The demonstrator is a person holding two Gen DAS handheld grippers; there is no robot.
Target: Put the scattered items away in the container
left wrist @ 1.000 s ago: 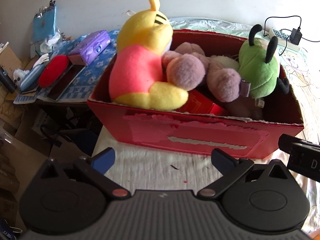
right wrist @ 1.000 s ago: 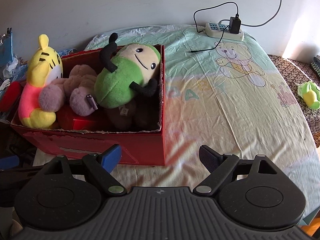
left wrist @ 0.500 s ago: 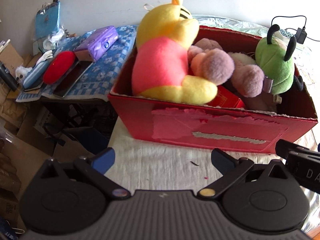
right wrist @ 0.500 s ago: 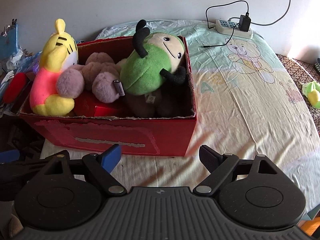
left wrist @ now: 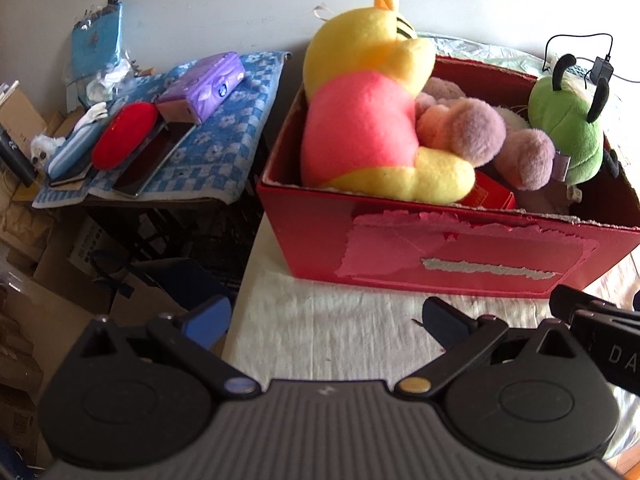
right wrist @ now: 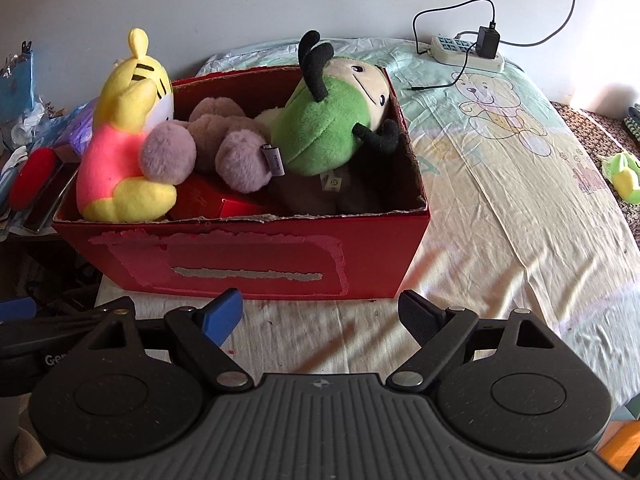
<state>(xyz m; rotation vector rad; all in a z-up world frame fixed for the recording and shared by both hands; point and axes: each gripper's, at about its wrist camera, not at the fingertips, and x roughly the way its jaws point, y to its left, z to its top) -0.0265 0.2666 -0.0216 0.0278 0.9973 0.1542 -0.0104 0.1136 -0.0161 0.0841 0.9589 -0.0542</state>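
Both grippers have drifted left since the earlier frames, so the box [right wrist: 248,256] now sits further right in each view. The left gripper [left wrist: 324,318] and right gripper [right wrist: 320,312] hang open and empty, jaws wide apart, just before the box's front wall. The box stands at the bed's [right wrist: 520,208] left edge, holding the tiger [right wrist: 120,140], mauve plush [right wrist: 224,140] and green plush [right wrist: 328,128].

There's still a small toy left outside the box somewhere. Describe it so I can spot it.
Start at the red box, then go right across the bear-print sheet to the far edge. The green-and-yellow toy lies there alone on brown speckled fabric, well apart from the box's toys.
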